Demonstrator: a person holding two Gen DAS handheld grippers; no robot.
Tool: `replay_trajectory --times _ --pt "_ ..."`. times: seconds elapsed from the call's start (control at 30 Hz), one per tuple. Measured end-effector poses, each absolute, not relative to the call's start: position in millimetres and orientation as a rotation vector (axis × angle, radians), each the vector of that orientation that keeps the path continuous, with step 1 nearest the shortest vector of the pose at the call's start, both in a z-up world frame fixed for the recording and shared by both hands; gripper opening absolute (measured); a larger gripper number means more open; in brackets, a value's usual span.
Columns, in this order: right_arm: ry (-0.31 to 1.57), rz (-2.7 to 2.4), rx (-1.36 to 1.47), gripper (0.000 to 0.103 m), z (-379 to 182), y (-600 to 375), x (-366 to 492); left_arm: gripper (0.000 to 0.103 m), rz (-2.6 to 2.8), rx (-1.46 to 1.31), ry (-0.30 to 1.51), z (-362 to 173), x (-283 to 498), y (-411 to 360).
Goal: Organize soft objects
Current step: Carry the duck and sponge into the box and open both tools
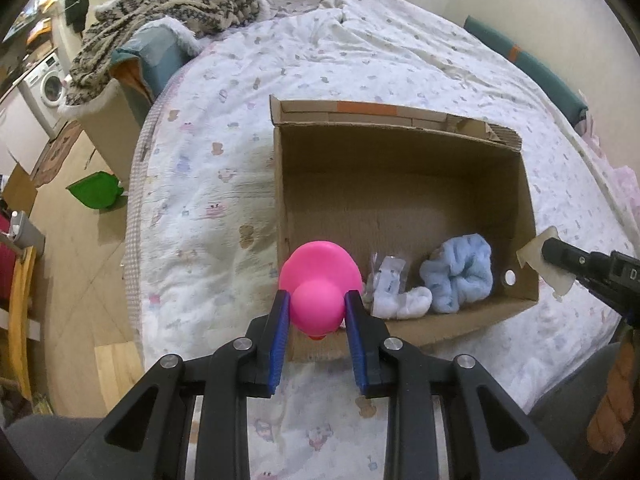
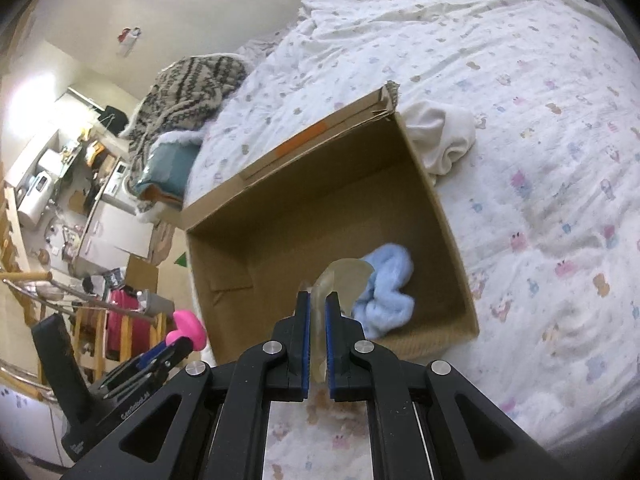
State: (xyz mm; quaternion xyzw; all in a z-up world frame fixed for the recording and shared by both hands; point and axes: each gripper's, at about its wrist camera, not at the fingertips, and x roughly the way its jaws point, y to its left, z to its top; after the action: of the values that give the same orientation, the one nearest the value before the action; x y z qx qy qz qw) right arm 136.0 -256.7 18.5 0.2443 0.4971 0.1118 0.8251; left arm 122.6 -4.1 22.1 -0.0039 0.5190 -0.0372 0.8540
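Left gripper (image 1: 316, 306) pinches the pink toy (image 1: 318, 280) by its rounded end, hanging over the near-left corner of the cardboard box (image 1: 400, 208) on the bed (image 1: 200, 184). Your right gripper (image 2: 318, 306) is pressed flat on a thin translucent pad (image 2: 344, 280), held above the box's near wall. Inside already: blue scrunchie (image 1: 458, 276), small white packet (image 1: 390, 280).

Risks, as judged: the toy is smooth and bulbous, so your blue pads could squeeze it out sideways onto the quilt. Let go too near the rim and it may bounce off the wall. The pad may cling to one finger on release. White cloth (image 2: 440, 140) outside the far corner is not yet boxed.
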Motion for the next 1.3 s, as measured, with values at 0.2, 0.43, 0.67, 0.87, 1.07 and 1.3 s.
replay_trajectory --times 0.2,0.43,0.67,0.87,1.07,1.3 --pt "1.112 0.177 0.476 0.008 -6 -260 155 0.025 -0.085 0.02 1.115 1 140 -11" --pt "1.157 0.13 0.438 0.008 -28 -258 159 0.025 -0.088 0.027 1.133 -25 147 -13" --pt "1.178 0.101 0.374 0.008 -37 -252 160 0.025 -0.112 0.035 1.119 -35 144 -19" --pt "1.181 0.1 0.352 0.009 -38 -247 159 0.025 -0.133 0.037 1.109 -34 142 -23" --pt "1.173 0.098 0.347 0.01 -37 -247 156 0.025 -0.149 0.027 1.095 -32 140 -25" --pt "1.147 0.102 0.345 0.018 -31 -245 154 0.025 -0.167 0.026 1.09 -30 137 -28"
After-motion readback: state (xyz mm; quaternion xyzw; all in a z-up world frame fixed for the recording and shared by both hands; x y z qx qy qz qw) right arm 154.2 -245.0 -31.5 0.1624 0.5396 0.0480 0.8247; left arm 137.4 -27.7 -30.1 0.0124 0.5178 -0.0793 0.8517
